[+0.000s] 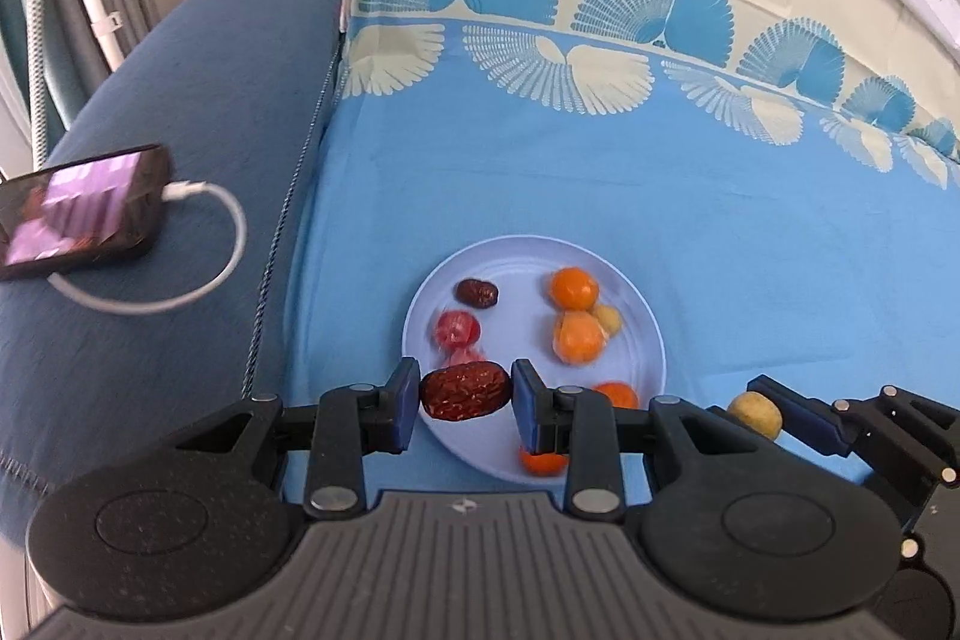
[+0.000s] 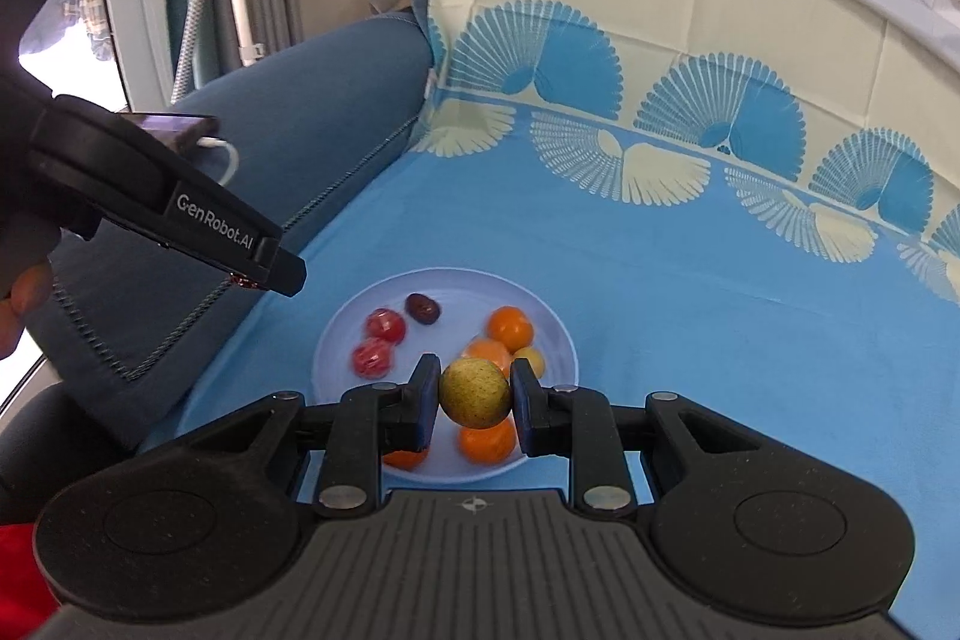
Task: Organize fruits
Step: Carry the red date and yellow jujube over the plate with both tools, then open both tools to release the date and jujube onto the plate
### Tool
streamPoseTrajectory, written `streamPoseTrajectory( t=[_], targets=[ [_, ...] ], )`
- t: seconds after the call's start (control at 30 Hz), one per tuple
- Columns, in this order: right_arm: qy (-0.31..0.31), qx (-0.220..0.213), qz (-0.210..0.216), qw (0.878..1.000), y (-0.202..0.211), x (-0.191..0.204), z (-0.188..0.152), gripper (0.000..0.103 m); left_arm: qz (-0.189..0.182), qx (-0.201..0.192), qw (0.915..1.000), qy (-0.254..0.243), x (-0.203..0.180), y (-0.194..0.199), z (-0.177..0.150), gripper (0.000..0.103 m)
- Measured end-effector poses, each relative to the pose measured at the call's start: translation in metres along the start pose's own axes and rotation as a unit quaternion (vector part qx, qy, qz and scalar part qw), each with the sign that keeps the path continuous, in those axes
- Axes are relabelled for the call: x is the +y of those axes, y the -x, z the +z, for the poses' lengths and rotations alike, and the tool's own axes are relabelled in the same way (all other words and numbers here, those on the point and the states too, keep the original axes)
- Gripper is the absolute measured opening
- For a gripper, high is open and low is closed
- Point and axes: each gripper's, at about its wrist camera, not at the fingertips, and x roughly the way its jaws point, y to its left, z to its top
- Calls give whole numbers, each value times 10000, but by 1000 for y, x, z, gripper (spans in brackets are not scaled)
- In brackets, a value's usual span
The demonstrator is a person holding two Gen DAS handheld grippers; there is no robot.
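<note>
My left gripper [image 1: 465, 391] is shut on a wrinkled red date [image 1: 462, 392], held just above the near left rim of a pale blue plate [image 1: 522, 262]. The plate holds a darker date [image 1: 477, 292], two red fruits [image 1: 457, 328], several oranges [image 1: 574, 287] and a small yellow fruit [image 1: 609, 319]. My right gripper [image 2: 474, 394] is shut on a round yellow-green fruit [image 2: 475, 394] over the plate's [image 2: 456, 289] near side. That fruit [image 1: 756, 415] also shows at the right of the left wrist view. The left gripper [image 2: 264, 274] reaches in from the upper left in the right wrist view.
The plate lies on a blue cloth [image 1: 600, 184] with a fan pattern draped over a sofa seat. To the left, a phone [image 1: 84, 214] with a white cable [image 1: 222, 244] rests on the blue armrest [image 1: 198, 88]. A hand [image 2: 24, 304] shows at the left edge.
</note>
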Motion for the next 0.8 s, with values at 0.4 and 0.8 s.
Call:
streamPoseTrajectory(
  t=[0.4,0.8],
  targets=[
    [54,516,83,9986,-97,-26,2,26,112,535,9984,-157,-10,-92,29,36],
    [189,869,227,9958,-147,-26,-4,30,168,777,9962,-344,-14,-144,31,77]
  ],
)
